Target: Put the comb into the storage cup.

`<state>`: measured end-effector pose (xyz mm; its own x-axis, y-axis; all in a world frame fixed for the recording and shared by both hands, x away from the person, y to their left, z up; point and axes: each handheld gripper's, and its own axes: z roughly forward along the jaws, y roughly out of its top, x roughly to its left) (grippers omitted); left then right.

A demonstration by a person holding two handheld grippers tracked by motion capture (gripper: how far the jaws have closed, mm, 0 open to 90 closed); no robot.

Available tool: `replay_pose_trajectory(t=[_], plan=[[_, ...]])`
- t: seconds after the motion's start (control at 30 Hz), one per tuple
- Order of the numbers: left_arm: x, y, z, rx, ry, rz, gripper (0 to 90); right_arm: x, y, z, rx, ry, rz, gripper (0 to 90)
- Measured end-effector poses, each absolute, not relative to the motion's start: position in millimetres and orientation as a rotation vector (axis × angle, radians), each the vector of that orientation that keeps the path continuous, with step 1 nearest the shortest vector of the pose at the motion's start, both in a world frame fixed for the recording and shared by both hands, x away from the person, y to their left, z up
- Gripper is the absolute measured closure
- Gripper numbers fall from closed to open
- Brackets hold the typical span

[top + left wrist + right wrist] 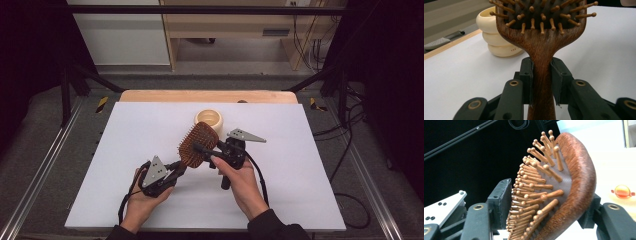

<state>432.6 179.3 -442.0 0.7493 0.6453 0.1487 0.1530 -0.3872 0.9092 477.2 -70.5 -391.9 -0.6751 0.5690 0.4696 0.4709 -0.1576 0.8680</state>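
A wooden hairbrush (199, 144) with wooden pins is held up above the white board (125, 150), tilted, between both grippers. My left gripper (179, 167) is shut on its handle; in the left gripper view both pads clamp the narrow neck of the hairbrush (541, 45) just below the pins, with the left gripper (541, 75) pointing at the head. My right gripper (204, 152) straddles the head. In the right gripper view one pad meets the pin tips and the other presses the curved back of the hairbrush (574, 182), so the right gripper (546, 200) is shut on it.
A cream ribbed cup (209, 119) stands on the board just behind the brush, also seen as the cup (495, 37) beyond the brush head. A wooden table edge (200, 96) runs along the far side. Metal frame rails flank the board.
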Motion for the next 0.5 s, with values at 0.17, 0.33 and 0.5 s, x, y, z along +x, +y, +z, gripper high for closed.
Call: replay_pose_trajectory(t=[0.17, 0.33, 0.5], plan=[[433.5, 180.4, -443.2, 1.923, 0.617, 0.594, 72.7, 476.3, -69.2, -390.9, 1.209, 1.984, 1.996, 44.5], [434.6, 181.8, -444.5, 1.918, 0.624, 0.592, 72.7, 475.1, -65.9, -388.1, 1.172, 1.989, 2.005, 49.5], [435.7, 182.1, -445.8, 1.908, 0.631, 0.585, 72.7, 472.9, -61.3, -384.2, 1.160, 1.993, 1.998, 52.3]])
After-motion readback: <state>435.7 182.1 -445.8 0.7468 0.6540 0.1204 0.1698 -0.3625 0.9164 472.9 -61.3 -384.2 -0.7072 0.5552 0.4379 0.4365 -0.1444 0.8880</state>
